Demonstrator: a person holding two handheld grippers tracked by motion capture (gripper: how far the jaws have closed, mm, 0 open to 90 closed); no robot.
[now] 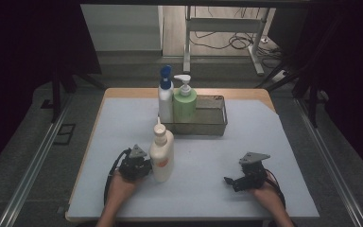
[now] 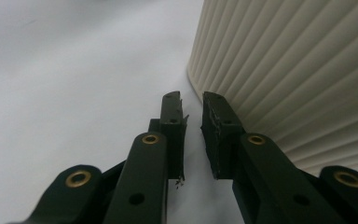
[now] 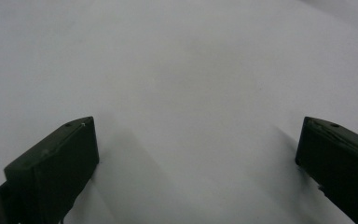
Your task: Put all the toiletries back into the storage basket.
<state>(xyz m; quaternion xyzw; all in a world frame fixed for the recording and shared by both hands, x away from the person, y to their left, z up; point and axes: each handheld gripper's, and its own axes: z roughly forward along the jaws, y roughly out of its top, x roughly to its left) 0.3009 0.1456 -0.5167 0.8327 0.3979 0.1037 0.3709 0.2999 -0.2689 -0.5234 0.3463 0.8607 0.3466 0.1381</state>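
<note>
A cream bottle [image 1: 162, 153] with an orange label and a pointed cap stands upright on the white table mat [image 1: 203, 142]. My left gripper [image 1: 147, 166] sits low on the mat just to the left of it. In the left gripper view its jaws [image 2: 192, 107] are shut with only a thin slit between them and nothing held. The bottle's ribbed cream wall [image 2: 298, 70] rises right beside the right jaw. My right gripper [image 1: 230, 181] rests on the mat at the front right, pointing left. Its jaws [image 3: 198, 140] stand wide open over bare mat.
A wire basket [image 1: 212, 118] stands at the back middle of the mat. A green pump bottle [image 1: 185, 104] is in its left end, with a white bottle with a blue cap [image 1: 165, 97] next to it. Dark floor and rails surround the table.
</note>
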